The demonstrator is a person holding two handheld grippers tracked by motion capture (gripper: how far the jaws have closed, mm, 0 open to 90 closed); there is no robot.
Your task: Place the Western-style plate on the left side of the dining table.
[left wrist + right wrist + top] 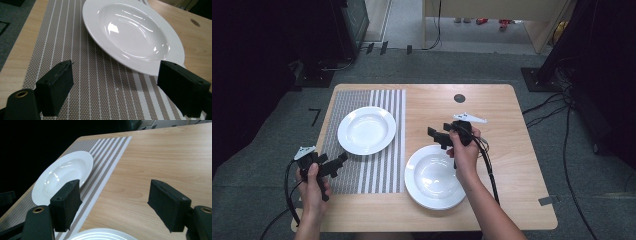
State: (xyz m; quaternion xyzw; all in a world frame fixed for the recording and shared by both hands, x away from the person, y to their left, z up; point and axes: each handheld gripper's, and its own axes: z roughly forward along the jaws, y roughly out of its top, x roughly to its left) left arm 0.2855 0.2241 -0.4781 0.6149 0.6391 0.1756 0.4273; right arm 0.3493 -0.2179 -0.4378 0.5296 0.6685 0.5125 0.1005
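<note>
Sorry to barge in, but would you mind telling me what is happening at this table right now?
A person holds a gripper in each hand over a wooden table, and neither grips anything. The left gripper is open, low over the striped mat, pointing at the plate on the mat. The right gripper is open too, just above the far rim of the second plate, which sits on bare wood. Both plates look empty.
</note>
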